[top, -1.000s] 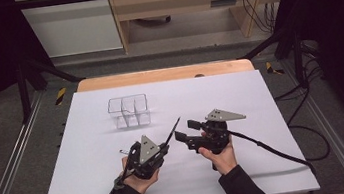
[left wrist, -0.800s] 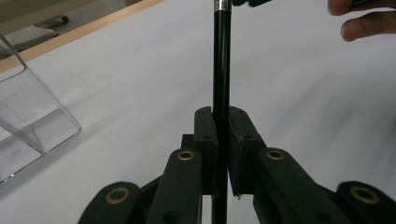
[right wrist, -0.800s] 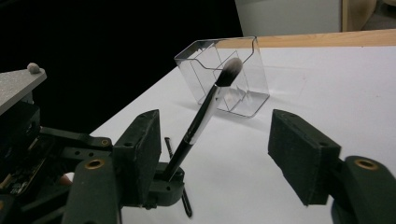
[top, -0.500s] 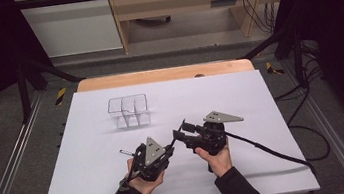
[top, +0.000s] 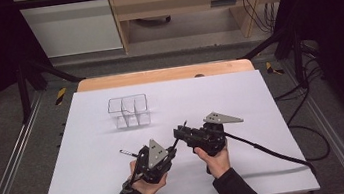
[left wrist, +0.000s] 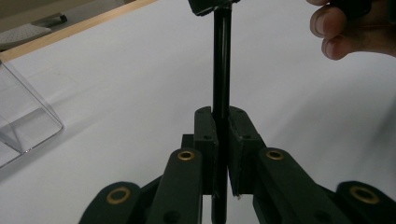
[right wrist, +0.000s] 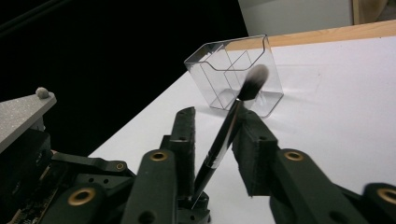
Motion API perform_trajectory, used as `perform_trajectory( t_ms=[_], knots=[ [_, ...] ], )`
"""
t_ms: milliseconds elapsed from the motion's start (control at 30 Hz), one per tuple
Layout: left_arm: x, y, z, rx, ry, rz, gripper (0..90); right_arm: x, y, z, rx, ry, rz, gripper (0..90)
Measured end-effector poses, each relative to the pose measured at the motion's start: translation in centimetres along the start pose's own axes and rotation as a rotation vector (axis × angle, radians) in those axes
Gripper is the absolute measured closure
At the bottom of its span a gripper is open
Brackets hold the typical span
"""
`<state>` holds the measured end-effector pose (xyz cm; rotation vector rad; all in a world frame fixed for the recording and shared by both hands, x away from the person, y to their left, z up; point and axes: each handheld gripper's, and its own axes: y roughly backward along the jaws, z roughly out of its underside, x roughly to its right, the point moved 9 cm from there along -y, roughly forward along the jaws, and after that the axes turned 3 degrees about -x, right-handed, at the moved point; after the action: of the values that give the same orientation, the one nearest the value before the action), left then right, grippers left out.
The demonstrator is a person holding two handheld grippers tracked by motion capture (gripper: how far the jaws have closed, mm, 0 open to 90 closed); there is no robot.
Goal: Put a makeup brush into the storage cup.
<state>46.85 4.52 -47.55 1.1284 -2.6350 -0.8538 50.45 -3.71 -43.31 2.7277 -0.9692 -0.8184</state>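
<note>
Surface: white table with a wooden strip along its far edge, dark floor and rails around it, pale cupboards behind.

Brush: I see a thin black makeup brush held off the table, between the two grippers near the front middle of the sheet; its soft tuft shows blurred in the right gripper view.

Left gripper: my left gripper is clenched on the brush handle, pads pressed against it from both sides.

Right gripper: my right gripper has just been closing, with the brush slanting between its jaws. One pad seems to meet the handle, the other stands apart with a gap showing, so I judge it not yet gripping.

Container: a clear plastic organiser with several compartments stands upright farther back on the table, left of centre, well apart from both grippers. I can see nothing in any compartment.

Progress: the brush is lifted and, as I read it, midway through a handover from left to right. Left to do: finish the right grip, release the left, carry the brush to the organiser and stand it in a compartment.
</note>
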Motion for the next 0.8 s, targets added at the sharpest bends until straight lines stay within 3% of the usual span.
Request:
perform_trajectory(
  t_ms=[100,500,800],
  knots=[
    [0.1,0.0,0.0,0.001,0.007,0.006,82.9,0.0,0.1,0.0,0.002,-0.011,-0.009,78.2],
    [0.4,-0.1,0.0,0.008,0.012,0.025,81.5,-0.9,0.4,-0.1,0.011,-0.011,-0.086,83.4],
    [0.5,0.5,-1.2,0.030,0.008,0.038,57.6,-1.0,0.5,-0.1,0.005,0.027,-0.088,83.6]
  ],
)
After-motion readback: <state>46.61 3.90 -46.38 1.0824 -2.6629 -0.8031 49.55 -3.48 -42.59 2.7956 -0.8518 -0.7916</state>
